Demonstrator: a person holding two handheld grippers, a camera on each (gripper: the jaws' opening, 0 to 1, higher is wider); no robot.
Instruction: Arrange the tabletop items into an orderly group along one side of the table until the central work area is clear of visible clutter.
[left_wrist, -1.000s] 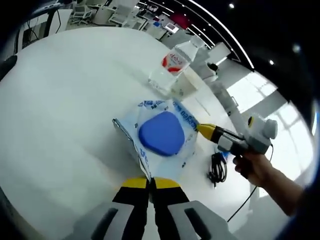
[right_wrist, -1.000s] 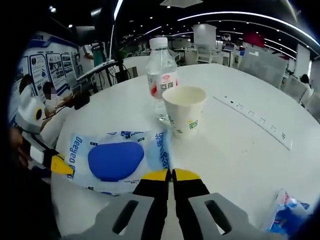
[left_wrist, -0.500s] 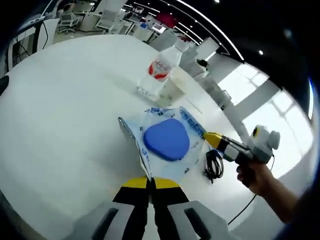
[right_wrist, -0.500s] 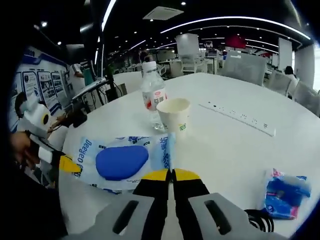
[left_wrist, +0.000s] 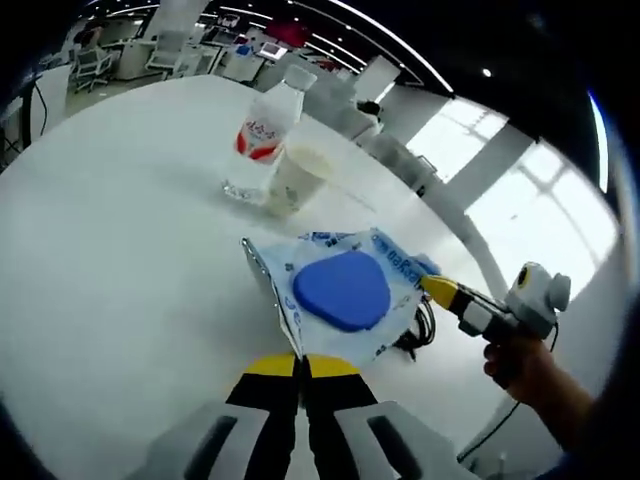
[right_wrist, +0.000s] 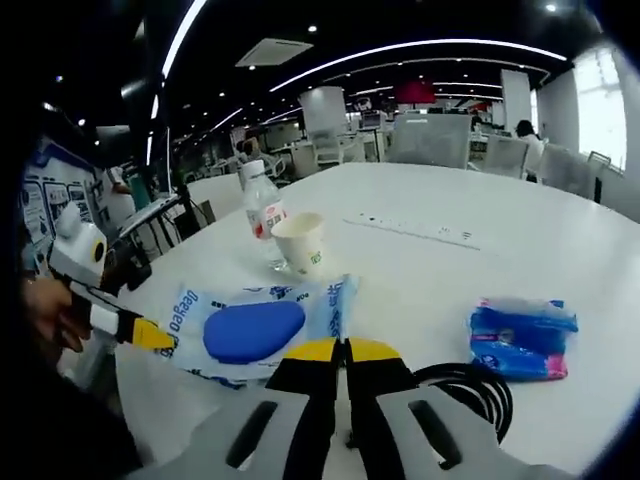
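the packet (left_wrist: 340, 290), clear plastic with a blue pad inside, hung stretched between the two grippers above the table (left_wrist: 120, 260). the left gripper (left_wrist: 300, 365) was clenched on one short end of it, and the right gripper (right_wrist: 345, 350) was clenched on the opposite end; each one's yellow tip also showed in the other's view, at the packet's far edge. so its long axis ran straight from one pair of jaws to the other, and neither hand was nearer than the other: both already had it.

the bottle (left_wrist: 262, 140) and the paper cup (left_wrist: 295, 178) stood touching or nearly so, beyond the packet in both views, off to one side of its long axis. a coiled black cable (right_wrist: 470, 385) lay on the table just beside the right gripper, and a small blue pack (right_wrist: 522, 335) lay a little past it, well apart from the bottle and cup.

my judgement: the packet would go down next to the bottle and cup, carried sideways to its own length with both hands moving together.
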